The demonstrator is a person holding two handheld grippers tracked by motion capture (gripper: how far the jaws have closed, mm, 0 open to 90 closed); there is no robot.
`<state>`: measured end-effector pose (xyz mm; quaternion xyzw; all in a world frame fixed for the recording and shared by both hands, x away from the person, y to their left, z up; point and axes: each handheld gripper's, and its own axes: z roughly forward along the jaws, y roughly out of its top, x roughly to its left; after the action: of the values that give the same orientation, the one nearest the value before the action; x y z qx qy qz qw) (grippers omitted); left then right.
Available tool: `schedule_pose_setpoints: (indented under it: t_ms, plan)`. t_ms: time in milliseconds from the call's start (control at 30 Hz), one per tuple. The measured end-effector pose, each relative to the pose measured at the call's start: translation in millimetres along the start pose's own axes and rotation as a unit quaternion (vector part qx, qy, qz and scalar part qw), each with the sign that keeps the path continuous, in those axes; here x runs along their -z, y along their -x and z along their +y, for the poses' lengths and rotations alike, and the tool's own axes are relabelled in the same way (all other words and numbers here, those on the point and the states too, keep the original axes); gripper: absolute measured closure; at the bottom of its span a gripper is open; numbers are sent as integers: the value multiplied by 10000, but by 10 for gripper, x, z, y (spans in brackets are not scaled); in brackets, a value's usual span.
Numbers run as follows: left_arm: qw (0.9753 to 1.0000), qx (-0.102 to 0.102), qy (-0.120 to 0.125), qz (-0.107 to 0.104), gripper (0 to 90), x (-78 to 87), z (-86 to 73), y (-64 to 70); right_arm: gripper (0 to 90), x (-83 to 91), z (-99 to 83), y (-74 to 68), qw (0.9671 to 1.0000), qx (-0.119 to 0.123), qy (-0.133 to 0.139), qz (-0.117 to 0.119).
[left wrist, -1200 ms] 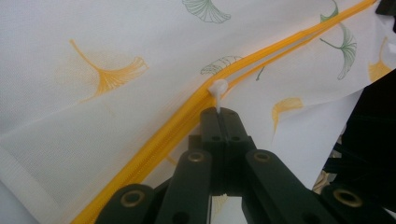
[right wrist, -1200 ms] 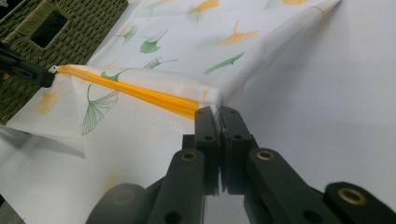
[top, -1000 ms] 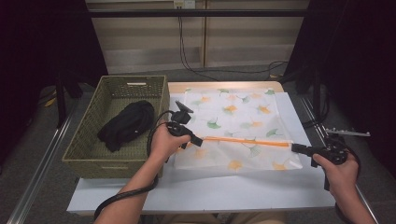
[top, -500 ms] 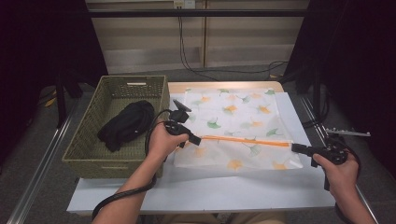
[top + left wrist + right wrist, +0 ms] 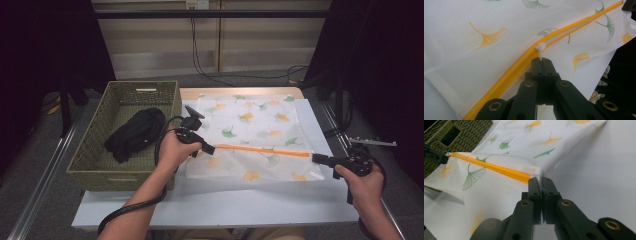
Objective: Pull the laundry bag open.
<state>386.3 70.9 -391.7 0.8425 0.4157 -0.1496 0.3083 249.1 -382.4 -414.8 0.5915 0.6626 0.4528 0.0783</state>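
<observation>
Altogether two tongs (image 5: 209, 149) (image 5: 317, 158) pinch one bag (image 5: 260, 120), one basket (image 5: 90, 162) alongside.

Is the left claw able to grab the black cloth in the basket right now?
Probably not yet. The left claw is shut on the white zipper pull of the leaf-print bag. The black cloth lies uncovered in the basket just beside it, so letting go first should do it.

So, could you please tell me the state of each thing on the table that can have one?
Mesh bag: lying flat on the table, stretched between the two grippers.
Zipper: closed behind the pull, parted beyond it.
Zipper pull: pinched by the left hand-held gripper.
Right hand-held gripper: shut on the bag's corner at the zipper end.
Basket: upright, open-topped.
Black cloth: bundled inside the basket.
</observation>
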Motion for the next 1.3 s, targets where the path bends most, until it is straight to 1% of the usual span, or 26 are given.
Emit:
schedule_pose_setpoints:
  t_ms: [33, 67, 100, 133, 167, 200, 267, 367, 467, 500, 533, 567, 600, 633, 667, 700, 733, 767, 800, 867, 1067, 1100, 1133, 1233, 1267, 1300]
  plan:
    - [10000, 0, 0, 0, 900, 0, 0, 0, 878, 0, 0, 0, 10000, 0, 0, 0]
    - [10000, -14, -10, 67, 900, 7, 0, -4, 878, 5, 2, 5, 10000, 32, 8, -57]
    - [10000, 3, 12, 19, 900, 16, -3, -15, 878, 5, 2, 5, 10000, 32, 8, -57]
    - [9999, 82, 42, -46, 900, 20, -9, -17, 878, 18, 2, 10, 10000, -9, 7, -37]
    - [10000, 7, 10, 0, 900, 37, -11, -26, 878, 19, 1, 14, 10000, 7, 16, -57]
    - [10000, 28, 22, 37, 900, 41, -13, -21, 878, 20, 0, 20, 10000, 5, 26, -62]
    - [10000, 9, 51, 37, 900, 46, -15, -27, 878, 20, 1, 22, 10000, -1, 28, -52]
    - [9999, -2, 16, 108, 900, 58, -8, -24, 878, 15, 5, 9, 10000, 14, -2, -40]
    - [9999, -20, 27, 98, 900, 67, -5, -27, 878, 13, 4, 7, 10000, 17, 6, -42]
    - [9999, -29, 25, 132, 900, 75, -4, -28, 878, 16, 3, 8, 10000, 15, -2, -52]
    - [9999, 5, 41, 104, 900, 82, -6, -30, 878, 18, 3, 9, 9999, 29, -1, -97]
    - [9998, -11, 50, 181, 900, 93, -9, -36, 878, 20, 2, 11, 9999, 16, 5, -104]
    - [9998, -11, 50, 181, 900, 93, -9, -36, 878, 20, 2, 11, 9999, 16, 5, -104]
    - [9999, 8, 30, 122, 900, 109, -11, -47, 877, 26, 0, 13, 10000, -9, 1, -88]
    - [9999, 22, 42, 117, 900, 117, -17, -53, 877, 27, -1, 21, 10000, 9, 13, -90]
    - [9998, 4, 77, 193, 900, 136, -25, -61, 877, 28, -1, 26, 10000, 14, 33, -92]
    - [9998, 4, 77, 193, 900, 136, -25, -61, 877, 28, 1, 24, 9999, 18, 26, -102]
    - [9997, 151, 166, 127, 900, 137, -27, -53, 878, 27, 2, 24, 9999, 26, 22, -115]
    - [9998, 18, 81, 206, 900, 159, -28, -74, 878, 26, 3, 23, 9999, 25, 32, -100]
    - [9999, 50, 93, 137, 900, 180, -30, -79, 878, 25, 3, 15, 10000, 10, 18, -77]
    - [9998, 58, 123, 174, 900, 218, -32, -98, 878, 27, -1, 22, 10000, 13, 17, -96]
    - [9997, 31, 129, 228, 900, 241, -33, -108, 878, 28, -1, 26, 9999, 10, 33, -112]
    - [9997, 67, 144, 199, 900, 254, -36, -112, 878, 29, -1, 29, 9999, -3, 36, -97]
    - [9995, 104, 203, 226, 900, 283, -38, -118, 877, 33, -2, 40, 9999, 7, 38, -131]
    - [9993, 196, 277, 176, 900, 301, -43, -117, 877, 34, -2, 40, 9999, 3, 48, -135]
    - [9994, 112, 231, 214, 900, 318, -40, -128, 878, 32, -3, 40, 9999, -13, 53, -128]
